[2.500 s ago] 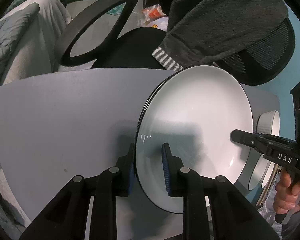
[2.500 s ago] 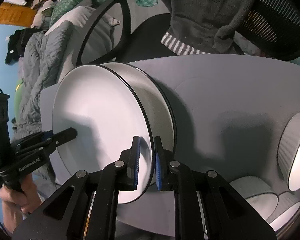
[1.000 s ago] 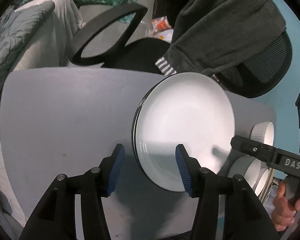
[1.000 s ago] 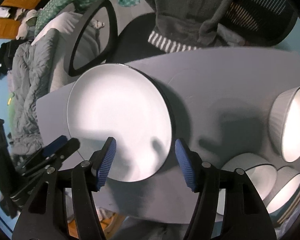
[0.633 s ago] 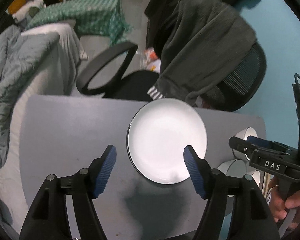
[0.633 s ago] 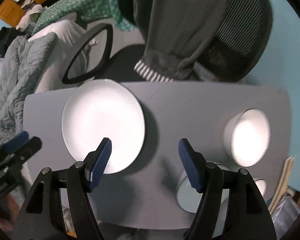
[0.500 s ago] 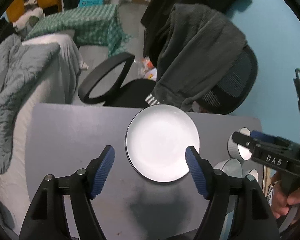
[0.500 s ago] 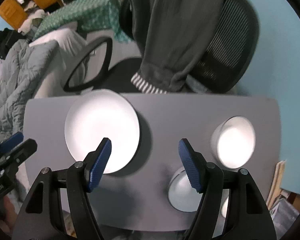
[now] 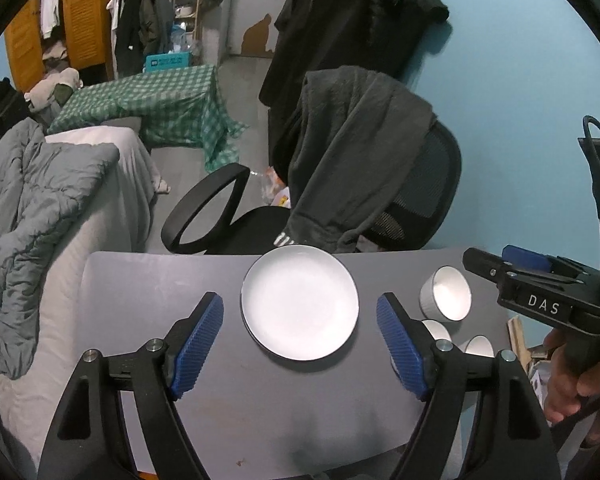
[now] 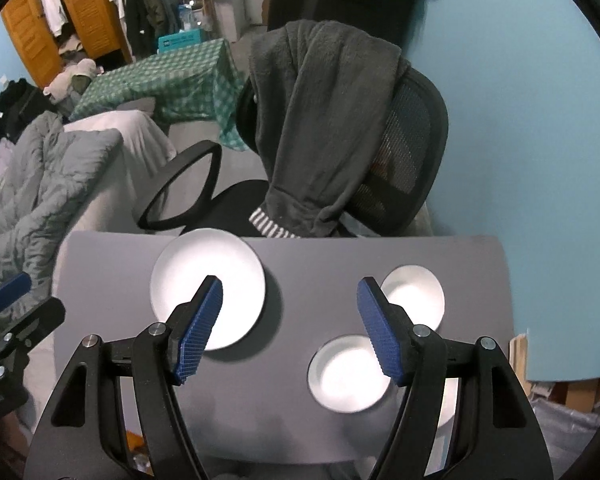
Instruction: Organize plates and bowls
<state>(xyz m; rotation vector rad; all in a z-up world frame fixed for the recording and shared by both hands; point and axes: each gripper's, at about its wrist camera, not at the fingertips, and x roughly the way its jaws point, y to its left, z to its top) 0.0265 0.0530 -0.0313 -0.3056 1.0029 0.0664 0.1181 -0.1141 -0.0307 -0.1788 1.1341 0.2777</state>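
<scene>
A stack of white plates with dark rims (image 9: 300,307) lies flat on the grey table (image 9: 148,312); it also shows in the right wrist view (image 10: 240,276). Three white bowls stand to its right: one (image 9: 446,298) at the back, two (image 9: 436,330) (image 9: 480,346) nearer the front, also seen from the right wrist as bowls (image 10: 414,294) (image 10: 346,374). My left gripper (image 9: 300,346) is open and empty, high above the table. My right gripper (image 10: 290,326) is open and empty, also raised; it shows in the left wrist view (image 9: 500,264) at the right.
A black office chair (image 9: 416,200) draped with a dark grey robe (image 9: 352,152) stands behind the table. A bed with a grey duvet (image 9: 28,200) lies to the left. A blue wall (image 9: 520,120) is at the right, cardboard (image 10: 520,356) beside the table.
Both grippers let go of the plates, which now lie stacked flat on the table. Both grippers opened wide and pulled up and back, so the whole table shows.
</scene>
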